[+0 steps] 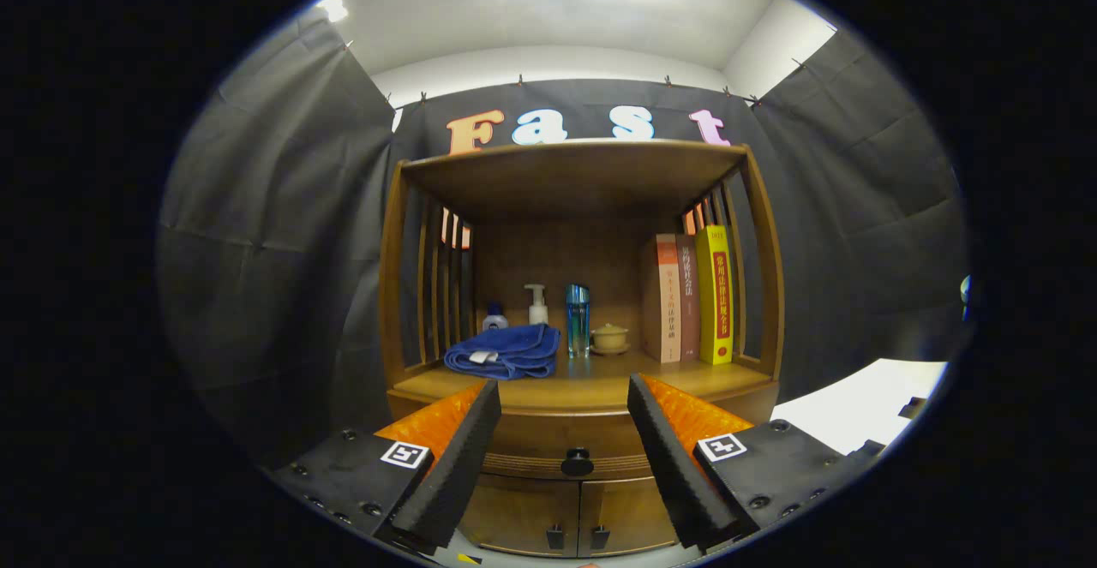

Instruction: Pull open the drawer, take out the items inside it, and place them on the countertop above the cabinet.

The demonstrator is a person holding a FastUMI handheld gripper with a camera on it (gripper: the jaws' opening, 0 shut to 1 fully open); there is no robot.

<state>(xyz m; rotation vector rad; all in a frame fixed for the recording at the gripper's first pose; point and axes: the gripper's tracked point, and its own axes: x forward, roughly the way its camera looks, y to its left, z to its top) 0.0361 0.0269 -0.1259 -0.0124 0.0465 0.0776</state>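
While the drawer (576,452) is sitting shut, we are judging the task as not yet begun. We are facing the wooden cabinet (583,294), its surface (591,384) carrying three books (690,298) at two o'clock from the drawer knob (577,463), a folded blue towel (506,352) at eleven o'clock, and bottles and a small lidded cup at twelve. We are holding the hand-held gripper (561,431) spread wide and empty, the knob lying between its fingers. Opening, emptying and placing are all remaining.
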